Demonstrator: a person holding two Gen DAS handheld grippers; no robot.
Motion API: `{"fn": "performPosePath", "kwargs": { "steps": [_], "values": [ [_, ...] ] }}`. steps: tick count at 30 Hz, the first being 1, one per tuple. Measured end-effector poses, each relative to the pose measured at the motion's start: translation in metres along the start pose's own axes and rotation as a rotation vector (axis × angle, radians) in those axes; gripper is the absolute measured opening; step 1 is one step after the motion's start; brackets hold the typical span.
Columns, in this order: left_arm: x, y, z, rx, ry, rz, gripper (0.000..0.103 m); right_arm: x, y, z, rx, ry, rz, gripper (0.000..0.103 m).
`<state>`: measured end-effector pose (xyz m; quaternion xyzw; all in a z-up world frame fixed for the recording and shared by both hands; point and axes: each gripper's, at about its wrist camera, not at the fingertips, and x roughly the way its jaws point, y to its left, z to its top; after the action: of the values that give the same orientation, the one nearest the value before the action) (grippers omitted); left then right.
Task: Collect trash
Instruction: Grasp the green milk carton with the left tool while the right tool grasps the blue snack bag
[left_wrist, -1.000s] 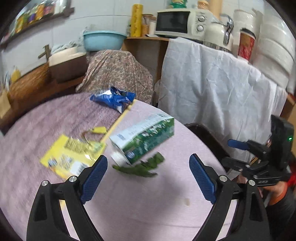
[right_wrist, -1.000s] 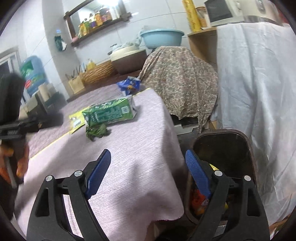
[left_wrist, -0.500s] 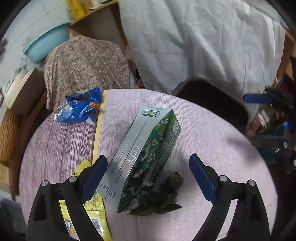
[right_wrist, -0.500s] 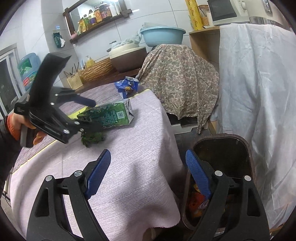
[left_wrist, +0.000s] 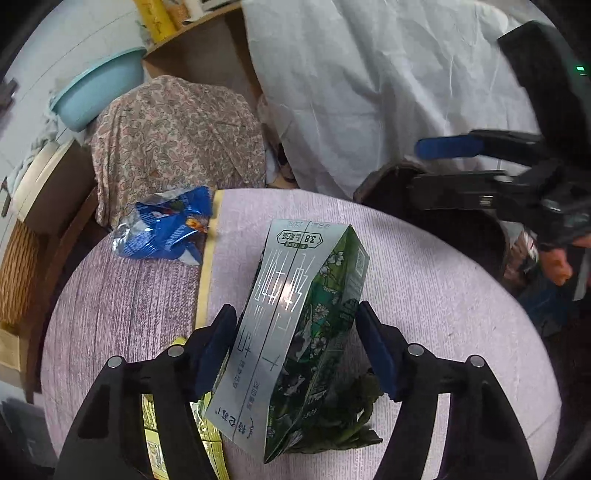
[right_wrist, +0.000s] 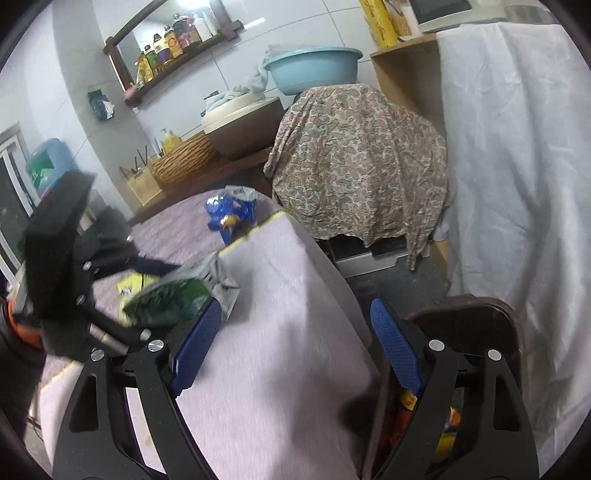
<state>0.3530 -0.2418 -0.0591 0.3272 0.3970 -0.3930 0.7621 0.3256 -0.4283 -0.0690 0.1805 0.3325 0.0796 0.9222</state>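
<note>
A green and silver milk carton (left_wrist: 295, 325) lies on the pink tablecloth (left_wrist: 443, 302). My left gripper (left_wrist: 295, 343) is shut on the carton, one blue pad against each side. The carton also shows in the right wrist view (right_wrist: 173, 299), between the left gripper's fingers. Green leaf scraps (left_wrist: 351, 421) lie under the carton's near end. A blue snack wrapper (left_wrist: 166, 229) lies at the far edge of the table. A yellow wrapper (left_wrist: 155, 417) lies at the near left. My right gripper (right_wrist: 295, 347) is open and empty over the table's right edge, beside the dark trash bin (right_wrist: 476, 325).
A paisley-covered object (left_wrist: 177, 136) stands behind the table. A white sheet (right_wrist: 517, 147) drapes the counter at right. The bin (left_wrist: 436, 218) holds coloured trash. A wicker basket (right_wrist: 184, 158) and a blue basin (right_wrist: 314, 70) sit at the back.
My left gripper has moved down over the carton and closed on its sides. The right gripper has shifted slightly toward the table and stays open.
</note>
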Motion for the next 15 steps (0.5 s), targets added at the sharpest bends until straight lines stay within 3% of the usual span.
{"fn": "performPosePath", "kwargs": {
  "steps": [6,9,13,15],
  "values": [
    [-0.041,0.025,-0.022,-0.168,-0.130,-0.034,0.062,0.047,0.026,0.035,-0.035,0.038,0.074,0.083],
    [-0.054,0.034,-0.036,-0.222,-0.169,-0.026,0.060,0.073,0.047,0.052,-0.103,0.049,0.043,0.083],
    [-0.067,0.041,-0.058,-0.301,-0.209,-0.005,0.056,0.109,0.073,0.068,-0.153,0.109,0.068,0.083],
    [-0.069,0.042,-0.063,-0.324,-0.224,-0.009,0.056,0.125,0.087,0.073,-0.212,0.127,0.023,0.083]
  ]
}}
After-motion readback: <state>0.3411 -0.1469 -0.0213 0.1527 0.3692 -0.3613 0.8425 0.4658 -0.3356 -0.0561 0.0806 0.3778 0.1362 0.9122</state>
